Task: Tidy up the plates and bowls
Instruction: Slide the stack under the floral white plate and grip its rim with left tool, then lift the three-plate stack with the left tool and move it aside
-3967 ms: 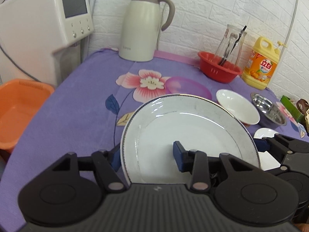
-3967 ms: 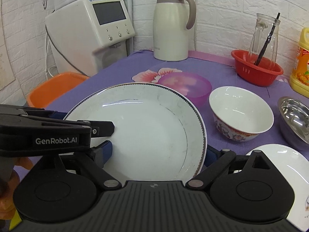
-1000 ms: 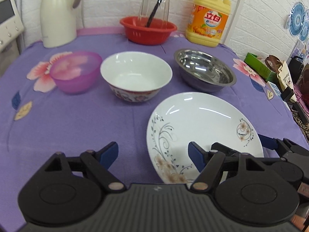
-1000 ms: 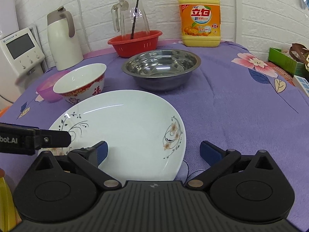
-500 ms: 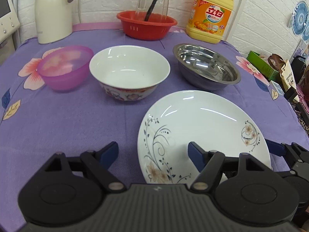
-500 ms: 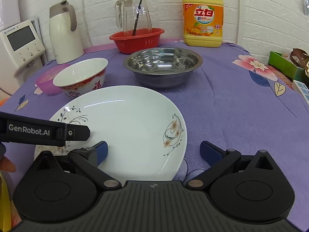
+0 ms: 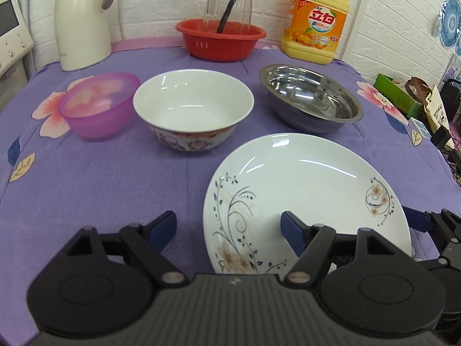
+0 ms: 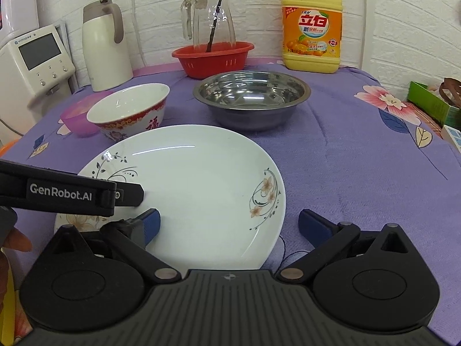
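White floral plate (image 7: 305, 190) flat on purple tablecloth (image 7: 100, 190) at near edge of table. Left gripper (image 7: 229, 226) jaws wide, straddling plate's left rim, no pad pressing. Right gripper (image 8: 229, 222) jaws wide, straddling plate's right rim, nothing gripped. Behind plate, toward middle of table: pink plastic bowl (image 7: 99, 103), white porcelain bowl (image 7: 193, 109), steel bowl (image 7: 311, 98) in row, apart. Along far edge: thermos (image 7: 83, 20), red basket (image 7: 220, 39) holding glass jug (image 8: 209, 18), yellow detergent bottle (image 7: 315, 18).

Both tools, left tool (image 7: 229, 225) and right tool (image 8: 227, 225), gape wide.
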Tool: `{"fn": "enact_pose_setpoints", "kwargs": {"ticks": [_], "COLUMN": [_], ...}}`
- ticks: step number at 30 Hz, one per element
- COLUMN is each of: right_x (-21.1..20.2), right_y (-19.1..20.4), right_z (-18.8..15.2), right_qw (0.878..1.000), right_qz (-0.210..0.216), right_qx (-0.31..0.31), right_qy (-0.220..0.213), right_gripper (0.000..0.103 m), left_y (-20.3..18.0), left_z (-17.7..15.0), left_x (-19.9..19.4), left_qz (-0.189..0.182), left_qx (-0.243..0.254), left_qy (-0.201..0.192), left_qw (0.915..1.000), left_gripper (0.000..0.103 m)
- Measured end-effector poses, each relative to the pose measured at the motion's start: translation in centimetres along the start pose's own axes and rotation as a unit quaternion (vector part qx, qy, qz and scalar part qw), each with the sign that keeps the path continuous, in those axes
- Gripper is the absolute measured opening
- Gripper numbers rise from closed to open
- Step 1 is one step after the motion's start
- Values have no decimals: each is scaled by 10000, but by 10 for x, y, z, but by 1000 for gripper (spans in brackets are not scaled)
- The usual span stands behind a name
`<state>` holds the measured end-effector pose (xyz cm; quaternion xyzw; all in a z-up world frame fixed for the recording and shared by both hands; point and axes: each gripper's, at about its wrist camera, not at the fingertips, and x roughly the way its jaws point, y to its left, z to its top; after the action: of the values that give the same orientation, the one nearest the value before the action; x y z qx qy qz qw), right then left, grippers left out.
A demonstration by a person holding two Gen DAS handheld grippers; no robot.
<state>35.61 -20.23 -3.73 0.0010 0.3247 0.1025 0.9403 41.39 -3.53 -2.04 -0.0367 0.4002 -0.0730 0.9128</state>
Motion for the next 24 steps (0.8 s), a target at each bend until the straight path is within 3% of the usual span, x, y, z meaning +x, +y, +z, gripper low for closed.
{"fn": "enact_pose_setpoints", "kwargs": {"ticks": [12,24], "right_x": [-2,-14], "right_y": [4,9], "right_z": [-2,-2], "right_qw": [9998,9995], "right_qz": [153,130], "right_qx": [-105,-86], "right_qy": [-82,-257], "right_gripper": [103,103], "left_y": [-19,-14], "left_z": [-2,-3], "left_x": [1,-8], "left_qz": [-190,-173], "left_qx": [316,-32], "left_qy": [-17,-15], "left_qw": [9993,9998], "left_gripper": [65,59]}}
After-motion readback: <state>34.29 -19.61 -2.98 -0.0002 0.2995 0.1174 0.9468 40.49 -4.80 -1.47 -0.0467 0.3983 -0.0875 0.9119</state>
